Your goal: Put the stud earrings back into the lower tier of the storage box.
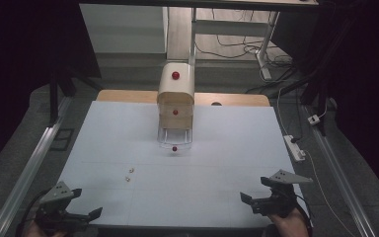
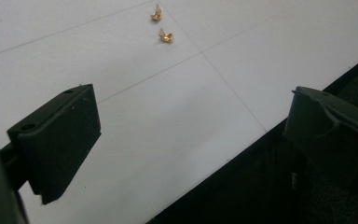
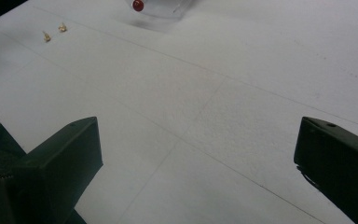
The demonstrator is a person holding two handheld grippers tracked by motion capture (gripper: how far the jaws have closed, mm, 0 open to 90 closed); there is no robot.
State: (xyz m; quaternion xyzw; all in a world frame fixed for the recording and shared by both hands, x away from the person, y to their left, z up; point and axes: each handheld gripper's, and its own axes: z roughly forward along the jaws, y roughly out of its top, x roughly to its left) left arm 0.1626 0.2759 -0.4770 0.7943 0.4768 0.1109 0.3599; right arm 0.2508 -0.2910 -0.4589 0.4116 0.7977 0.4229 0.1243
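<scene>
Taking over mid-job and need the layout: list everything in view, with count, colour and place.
studs: two, gold, small, lying close together on the mat left of centre, nearest the left gripper
drawer box: one, cream, at the far middle of the mat, red knob on each of three levels
bottom drawer: one, clear, pulled out toward the person
mat: one, white, covering the table
power strip: one, white, off the mat's right edge
left gripper: one, black, near left corner, jaws open, nothing between
right gripper: one, black, near right corner, jaws open, nothing between
</scene>
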